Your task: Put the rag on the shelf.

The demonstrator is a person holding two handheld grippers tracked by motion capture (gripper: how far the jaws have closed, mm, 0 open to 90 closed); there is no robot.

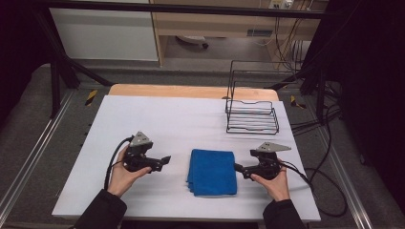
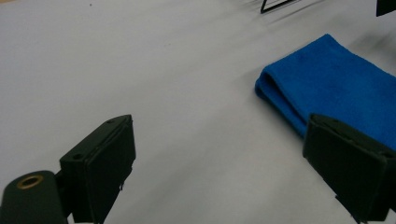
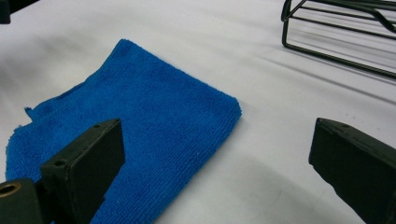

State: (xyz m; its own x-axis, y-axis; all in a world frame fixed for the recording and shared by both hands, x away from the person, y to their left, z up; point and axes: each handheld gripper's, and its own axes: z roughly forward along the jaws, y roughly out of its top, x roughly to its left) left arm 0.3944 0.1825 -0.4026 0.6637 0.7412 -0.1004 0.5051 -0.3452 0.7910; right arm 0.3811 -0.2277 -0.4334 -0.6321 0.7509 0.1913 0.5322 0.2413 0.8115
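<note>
High view: folded blue cloth [image 1: 212, 172] lying flat on the white table [image 1: 143, 119], squared into a neat rectangle near the front edge. Left gripper [image 1: 165, 160] just beside the cloth's left edge, apart from it, jaws spread with nothing between. Right gripper [image 1: 237, 167] at the cloth's right edge, too close to tell touching from hovering. Black wire rack [image 1: 252, 116] beyond the cloth's far right corner, well apart from it.

Left gripper view: 2 black jaws wide apart over bare table, the cloth [image 2: 336, 88] off to the right, its rounded fold facing this way, partly behind the right jaw. Nothing held.

Right gripper view: jaws fully spread, empty; 1 jaw over the cloth [image 3: 140, 140], the other over bare table beside the cloth's corner. Rack wires [image 3: 336, 32] beyond the cloth, upper right.

Judged step: fold finished and let go, or next grasp being lined up. To do well: keep both grippers level with the cloth's edges, lift clear without dragging the layers, approach low from the side, pinch all layers together near the corners, avoid snagging the loose flap at the cloth's near-left end.
</note>
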